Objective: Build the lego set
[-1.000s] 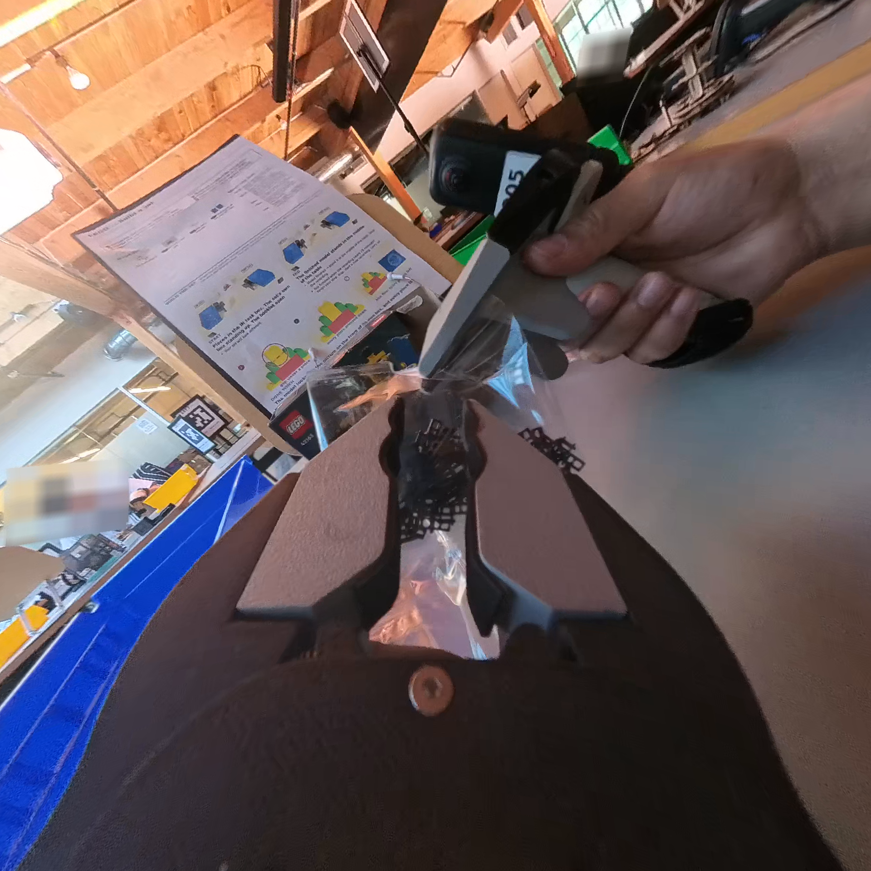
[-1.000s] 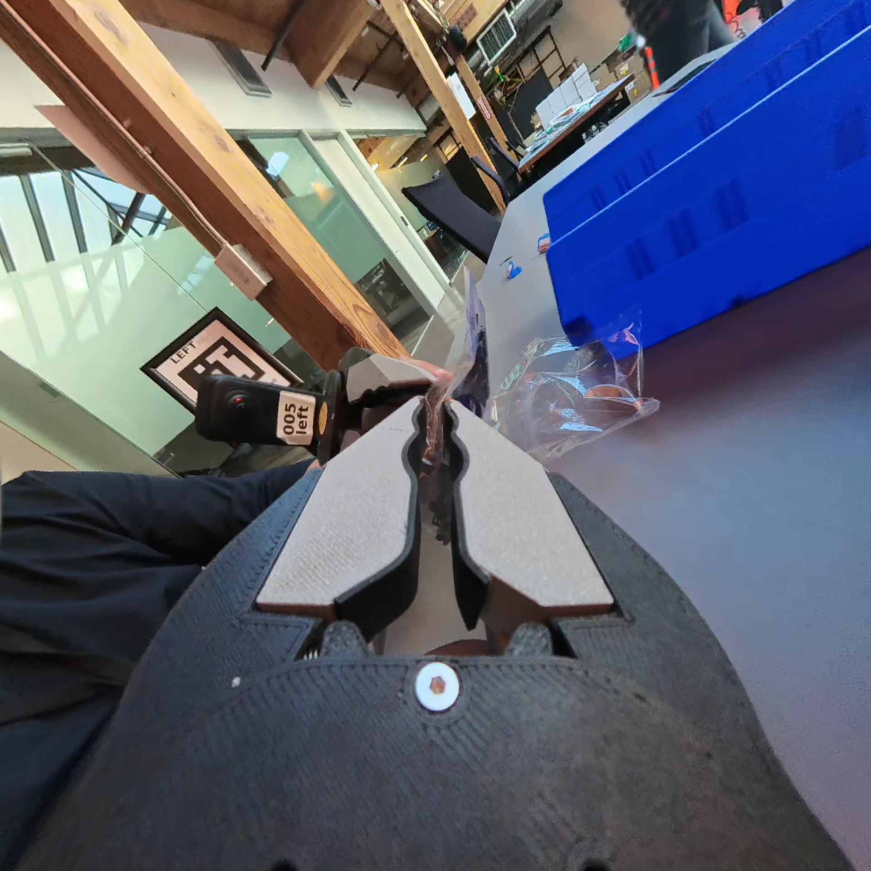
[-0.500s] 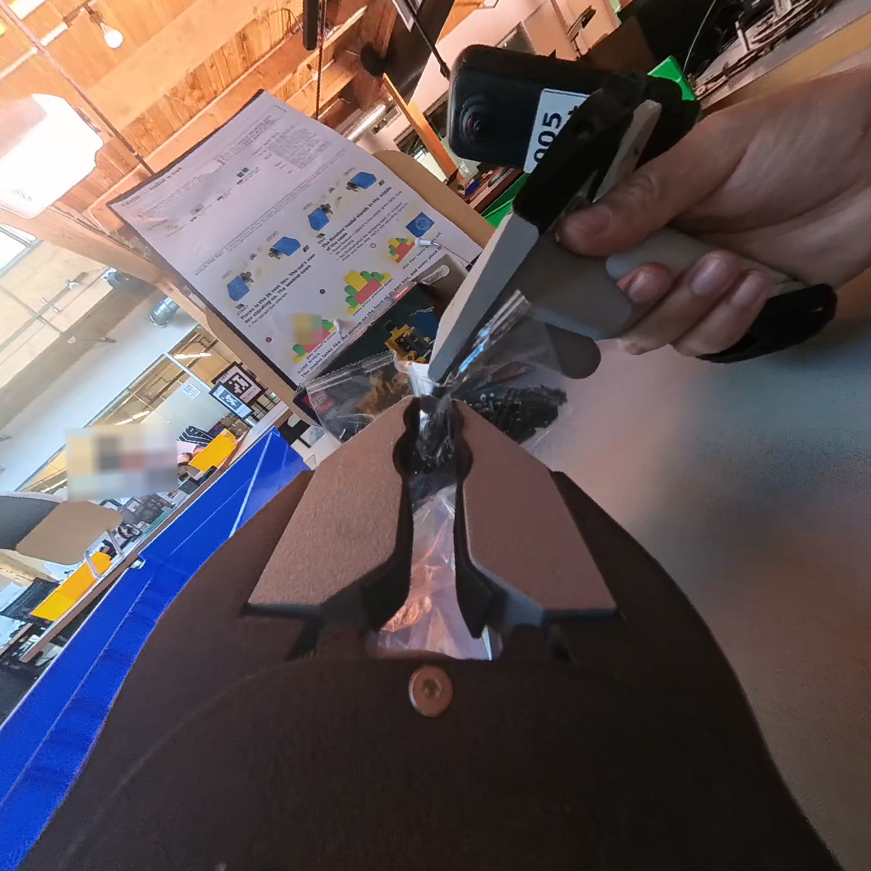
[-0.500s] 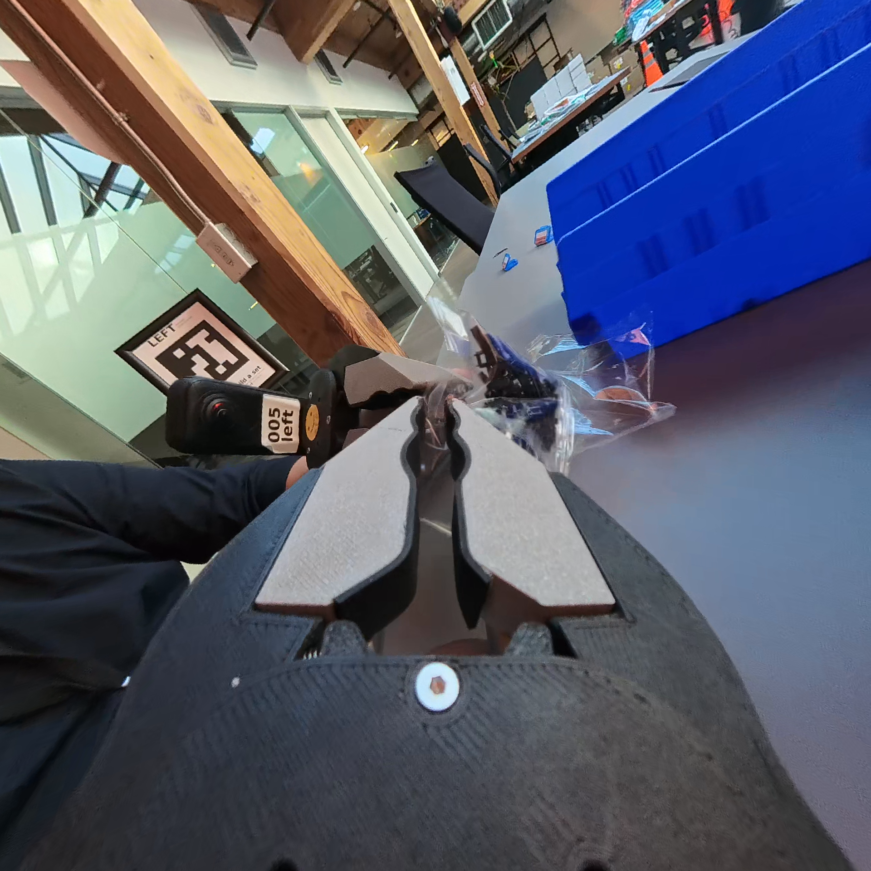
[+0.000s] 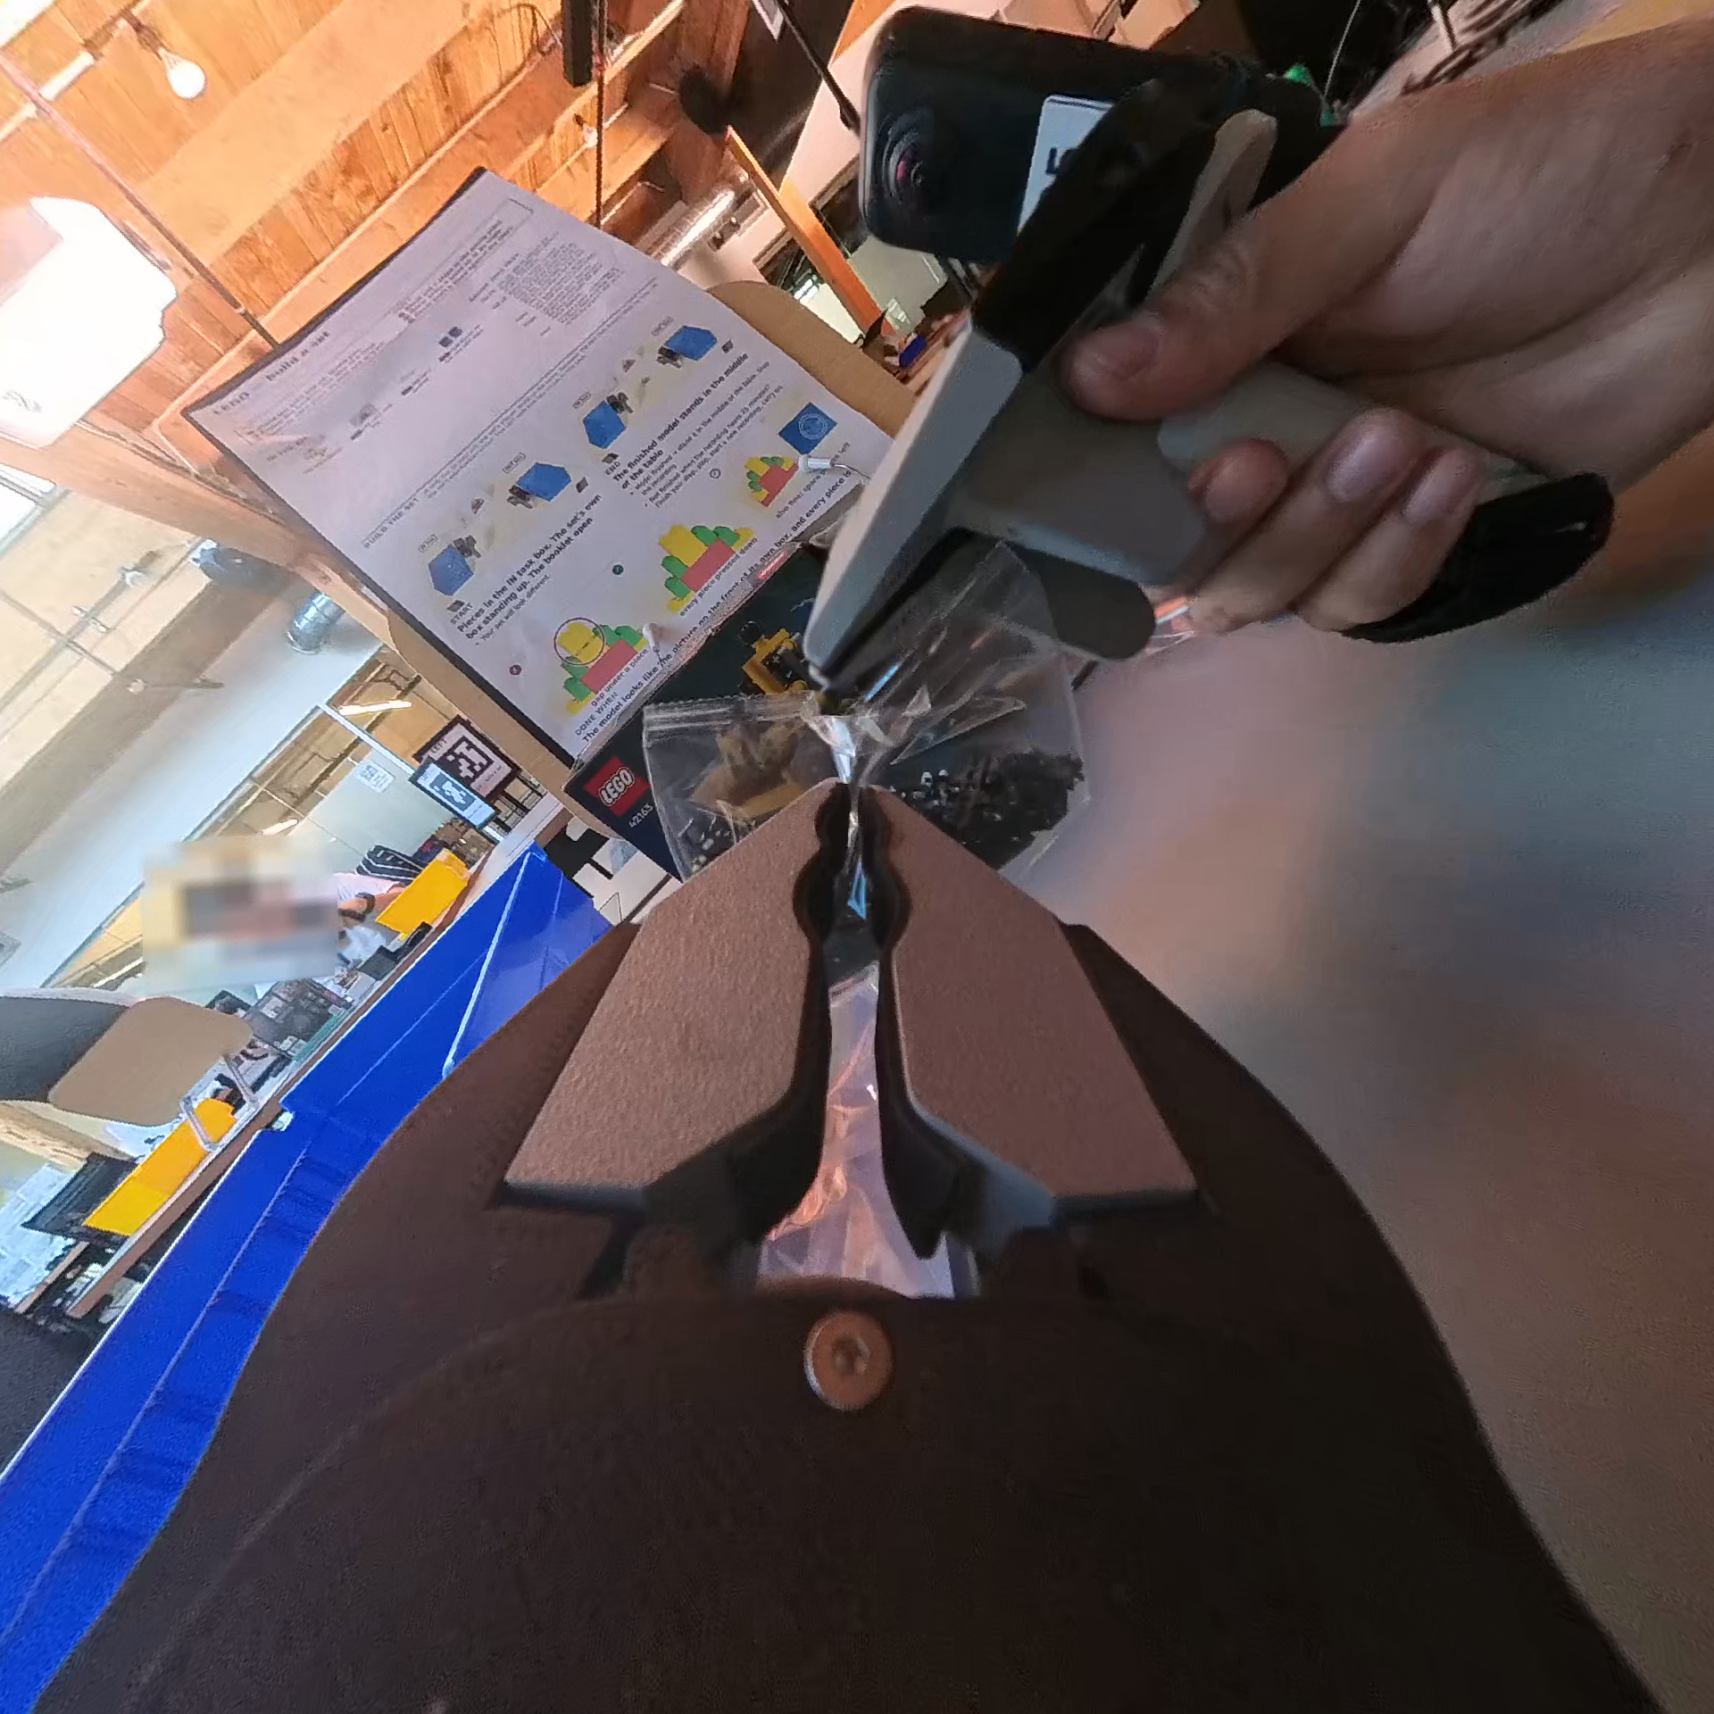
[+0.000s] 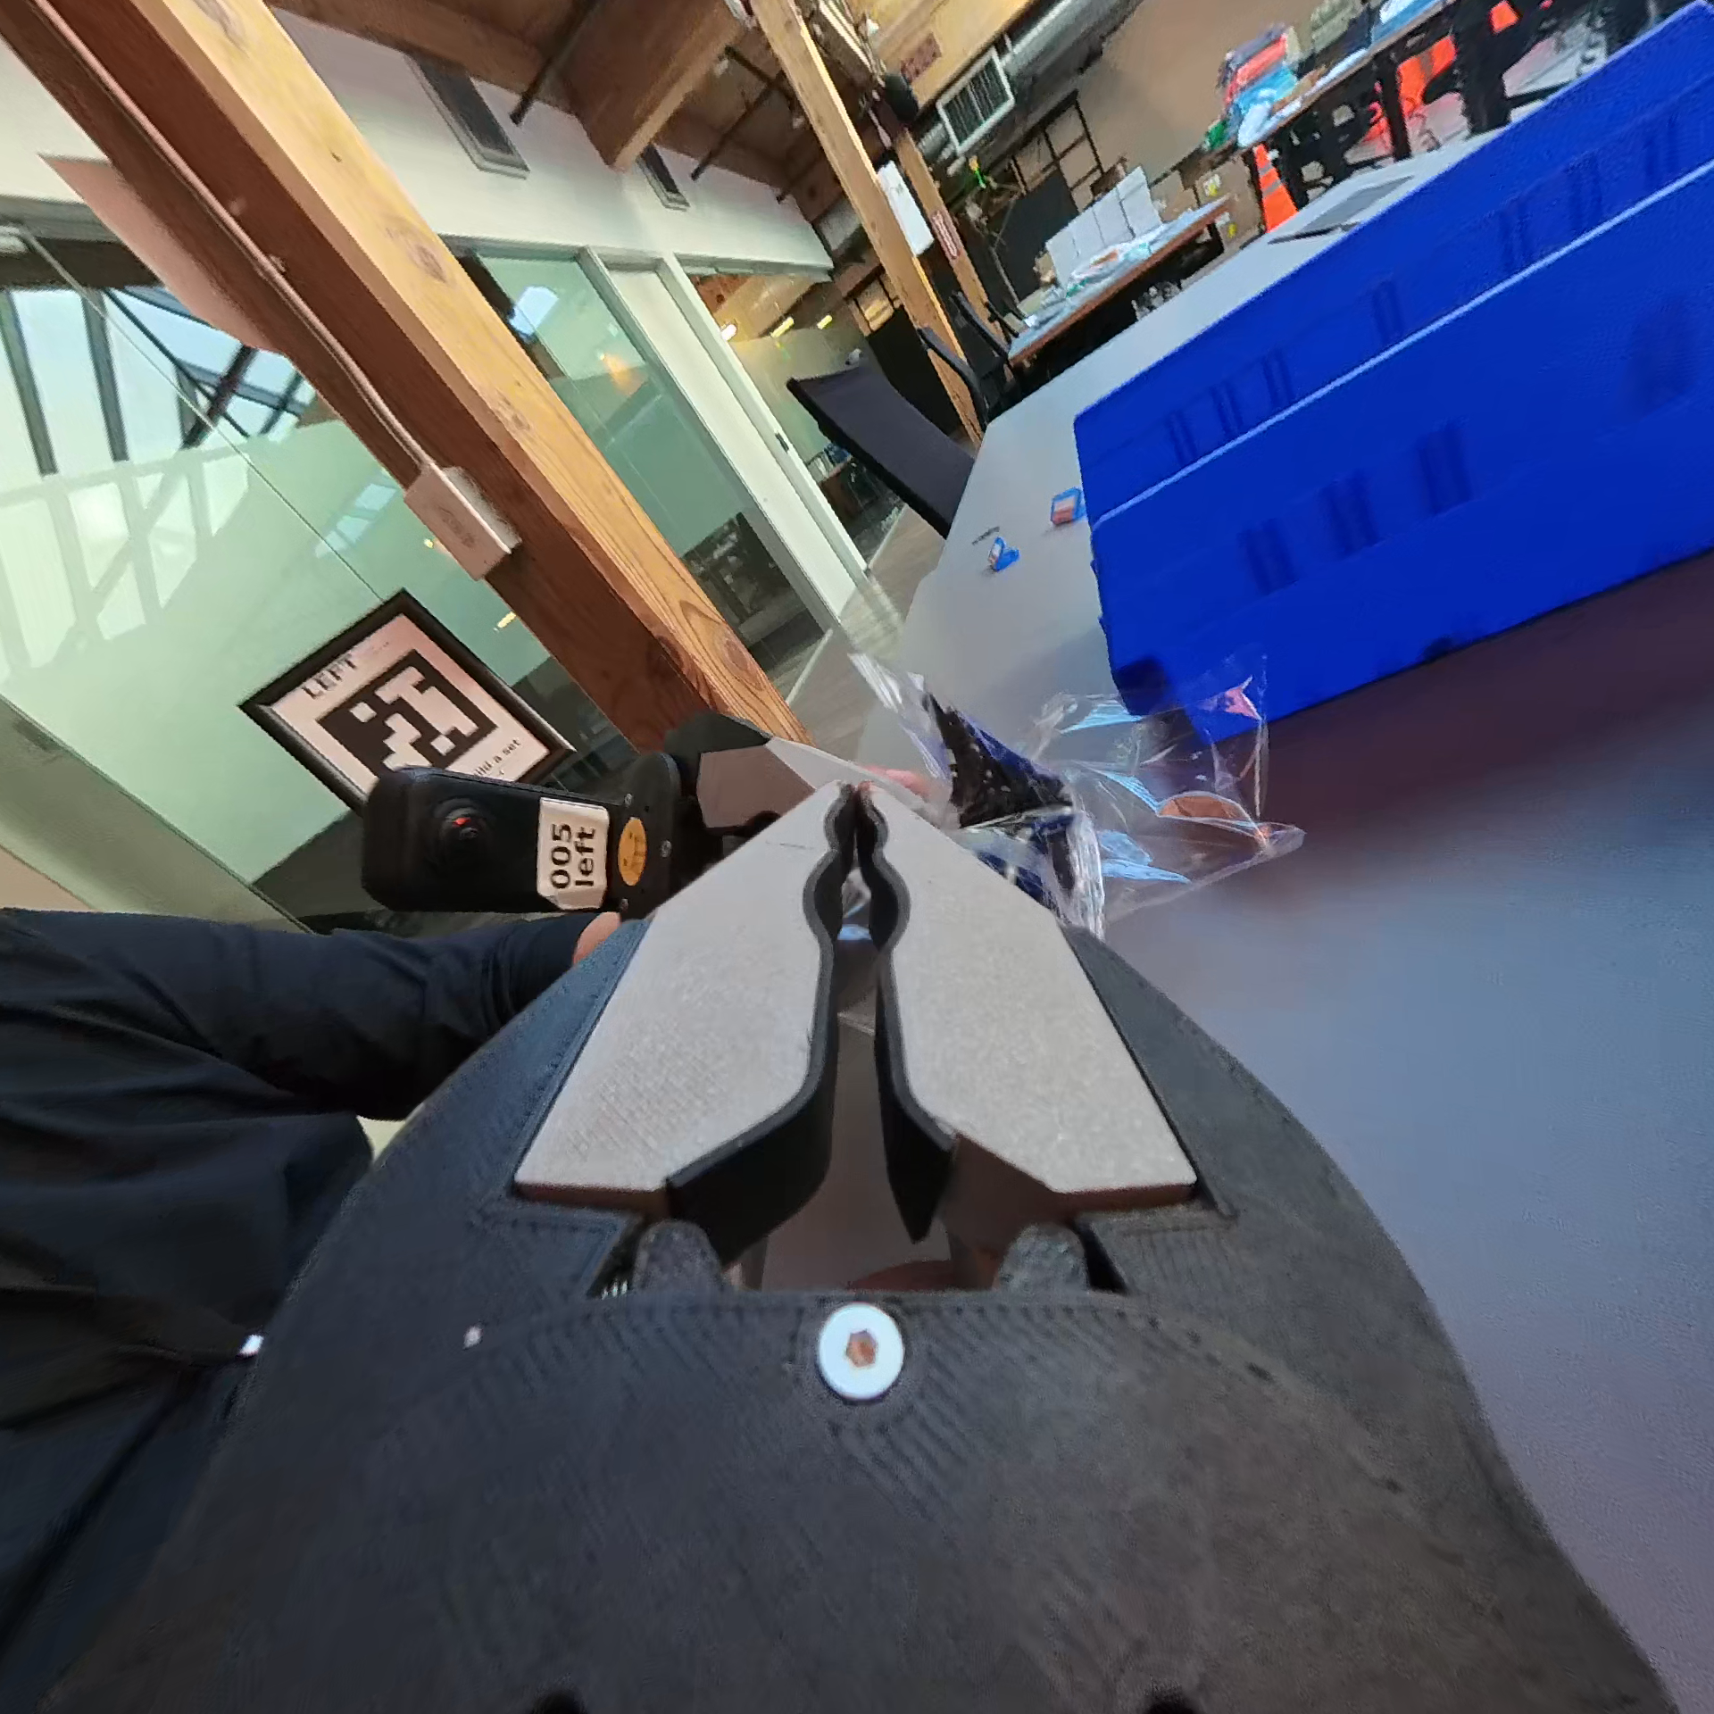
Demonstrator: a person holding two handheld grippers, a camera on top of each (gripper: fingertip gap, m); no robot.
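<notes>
A clear plastic bag of small black and yellow Lego pieces (image 5: 974,788) hangs between both grippers above the grey table. My left gripper (image 5: 849,807) is shut on one edge of the bag, and plastic film runs back between its jaws. My right gripper (image 5: 835,668), held by a hand, is shut on the bag's twisted top just beyond it. In the right wrist view, my right gripper (image 6: 855,798) is pinched on the film, with the bag (image 6: 1002,788) to its right and the left gripper (image 6: 742,770) close behind its tips.
A dark Lego box (image 5: 617,788) and a propped instruction sheet (image 5: 556,445) stand behind the bag. Blue bins (image 6: 1391,464) line the table's far side. A second crumpled clear bag (image 6: 1196,816) lies before them. Two small blue pieces (image 6: 1002,555) lie farther off. My left and right fingertips are right by each other.
The black pieces have slid out from between my left jaws into the bag's far end. The bag now stretches tighter between the two grippers, and the right gripper sits higher and closer.
</notes>
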